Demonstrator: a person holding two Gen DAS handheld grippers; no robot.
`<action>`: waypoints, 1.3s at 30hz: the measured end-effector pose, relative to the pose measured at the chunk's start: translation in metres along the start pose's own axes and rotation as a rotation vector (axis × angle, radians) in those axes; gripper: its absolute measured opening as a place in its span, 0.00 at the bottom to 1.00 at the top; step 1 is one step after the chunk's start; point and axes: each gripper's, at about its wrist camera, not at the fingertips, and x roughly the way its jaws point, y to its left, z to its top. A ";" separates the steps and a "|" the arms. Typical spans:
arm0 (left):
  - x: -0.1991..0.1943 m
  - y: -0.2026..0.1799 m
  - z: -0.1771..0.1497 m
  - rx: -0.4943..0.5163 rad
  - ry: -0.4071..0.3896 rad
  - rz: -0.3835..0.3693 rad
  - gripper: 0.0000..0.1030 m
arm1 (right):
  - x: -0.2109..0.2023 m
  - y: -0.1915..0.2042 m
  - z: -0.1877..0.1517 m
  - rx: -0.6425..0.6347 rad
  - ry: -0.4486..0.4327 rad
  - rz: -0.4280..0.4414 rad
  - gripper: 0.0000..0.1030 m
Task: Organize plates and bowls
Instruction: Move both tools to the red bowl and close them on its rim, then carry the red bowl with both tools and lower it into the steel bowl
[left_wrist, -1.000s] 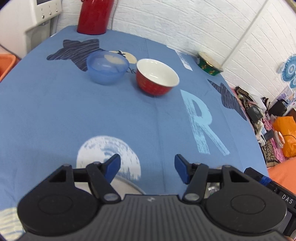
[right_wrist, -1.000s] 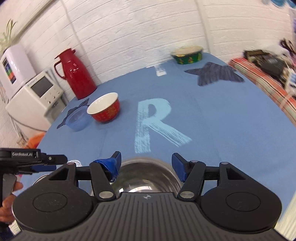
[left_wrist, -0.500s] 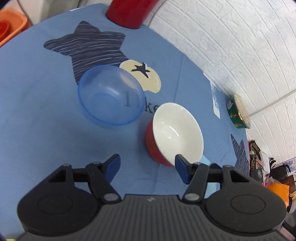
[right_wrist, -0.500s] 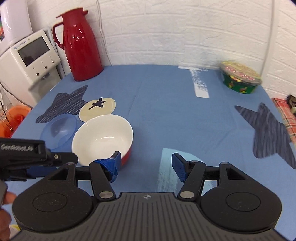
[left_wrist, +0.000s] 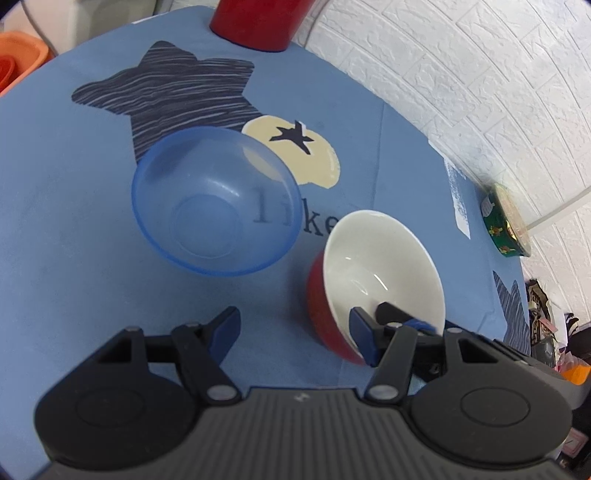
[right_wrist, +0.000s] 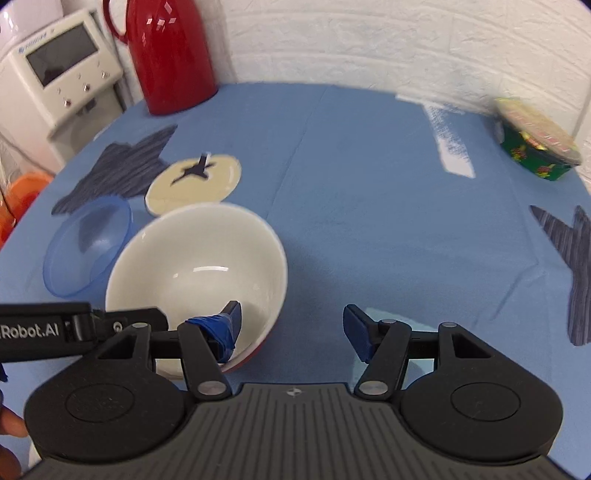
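"Robot.AI" marks the left gripper (left_wrist: 293, 326); the blue tablecloth (right_wrist: 369, 206) reads "like". Both grippers, right gripper (right_wrist: 291, 328) included, gape empty.

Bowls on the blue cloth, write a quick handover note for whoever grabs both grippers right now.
Left hand-held gripper: open, empty, low between the two bowls.
Right hand-held gripper: open, one finger inside the red bowl, the other outside its rim; not closed.
Blue bowl: upright and empty, beside the red one, apart from it.
Done: nothing stacked.
Left: probably grip the red bowl's rim and nest the bowls.
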 end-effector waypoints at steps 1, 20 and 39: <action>0.000 0.000 0.000 -0.006 -0.012 -0.003 0.58 | 0.001 -0.001 0.000 -0.001 -0.011 0.015 0.47; 0.002 -0.004 -0.002 -0.013 -0.053 0.029 0.62 | 0.006 0.009 0.007 -0.202 -0.062 0.048 0.44; -0.051 -0.016 -0.051 0.167 0.076 -0.086 0.10 | -0.072 0.019 -0.052 -0.138 -0.011 0.133 0.18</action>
